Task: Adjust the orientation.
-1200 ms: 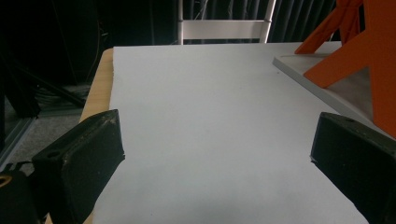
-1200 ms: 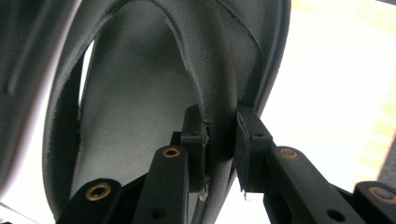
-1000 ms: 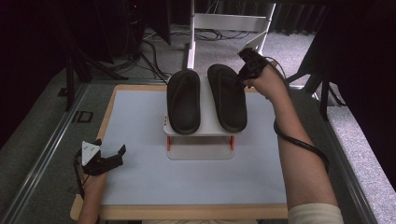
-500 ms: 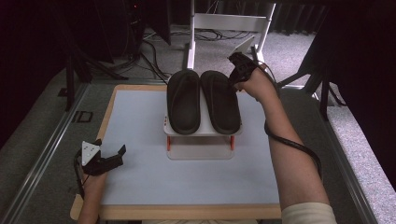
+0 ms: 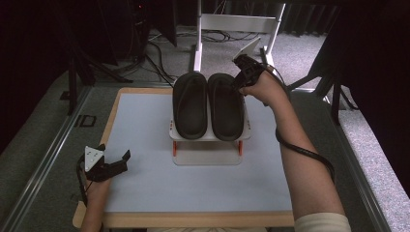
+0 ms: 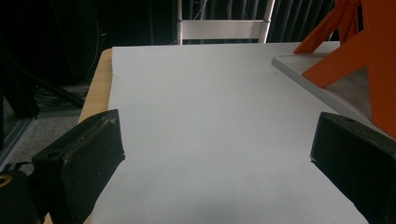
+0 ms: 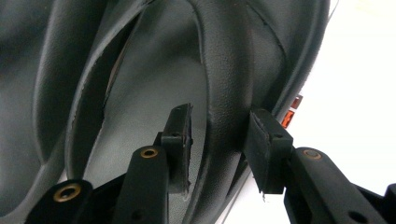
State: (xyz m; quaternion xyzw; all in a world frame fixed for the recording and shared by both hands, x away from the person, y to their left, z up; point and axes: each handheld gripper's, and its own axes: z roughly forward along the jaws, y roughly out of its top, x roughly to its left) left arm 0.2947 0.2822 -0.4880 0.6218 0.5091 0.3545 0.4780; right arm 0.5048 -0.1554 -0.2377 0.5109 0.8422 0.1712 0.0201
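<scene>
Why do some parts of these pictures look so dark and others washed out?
High view: the room behind the table is nearly black. Right gripper view: the black slipper shows soft sheen, the surface beside it is blown-out white. Left gripper view: evenly lit, claw pads slightly soft.

**Right slipper pushed up against its mate**

A second ago the right slipper [image 5: 225,107] lay on the white rack [image 5: 209,137] with a gap between it and the left slipper [image 5: 189,105]; now the two lie side by side and touching. The right gripper [image 5: 241,77] has shifted leftward with it, at the slipper's far end. Its jaws, clamped a second ago, have just been opening; in the right gripper view the slipper's strap [image 7: 224,93] stands between the parted pads [image 7: 266,144], with a gap showing at one side.
</scene>
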